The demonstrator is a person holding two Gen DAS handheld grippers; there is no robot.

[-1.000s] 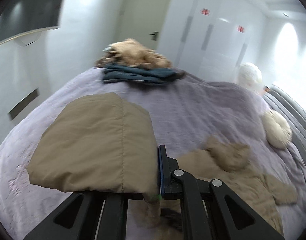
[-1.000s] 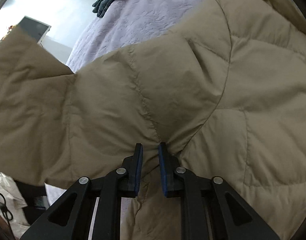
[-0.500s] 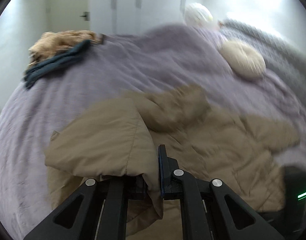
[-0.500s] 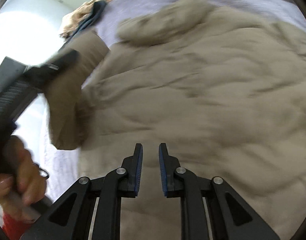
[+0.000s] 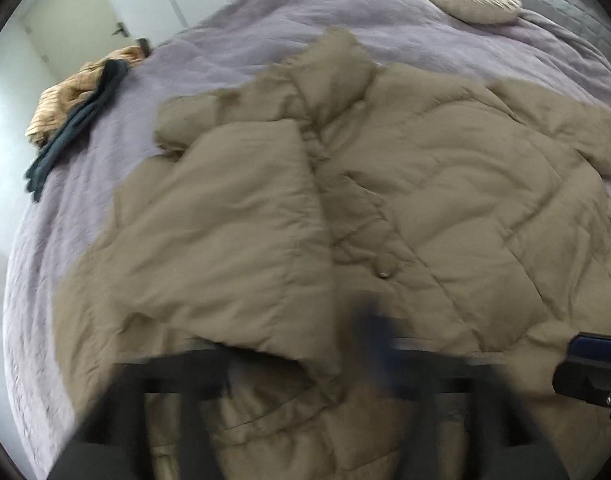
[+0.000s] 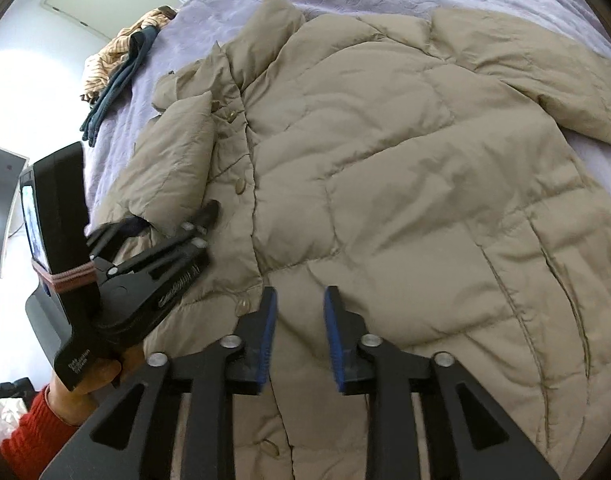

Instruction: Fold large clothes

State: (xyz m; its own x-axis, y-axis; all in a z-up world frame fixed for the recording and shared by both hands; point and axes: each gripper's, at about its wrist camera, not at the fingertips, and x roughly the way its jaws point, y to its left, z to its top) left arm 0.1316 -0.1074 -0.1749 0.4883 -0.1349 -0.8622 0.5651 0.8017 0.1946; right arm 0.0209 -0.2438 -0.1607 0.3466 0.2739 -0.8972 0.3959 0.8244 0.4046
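Tan quilted puffer coat (image 6: pixel 405 168) front-up, buttoned, spread flat on bed, one sleeve (image 6: pixel 177 164) folded across its front.

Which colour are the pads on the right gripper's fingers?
Blue pads on black fingers, seen best in the right wrist view.

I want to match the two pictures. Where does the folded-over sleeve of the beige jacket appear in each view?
Left wrist: the sleeve lies left of centre, across the jacket front, reaching down to the blurred left gripper.
Right wrist: the sleeve is at centre-left, its cuff at the left gripper.
Shared landmark: the pile of clothes, upper left in both.
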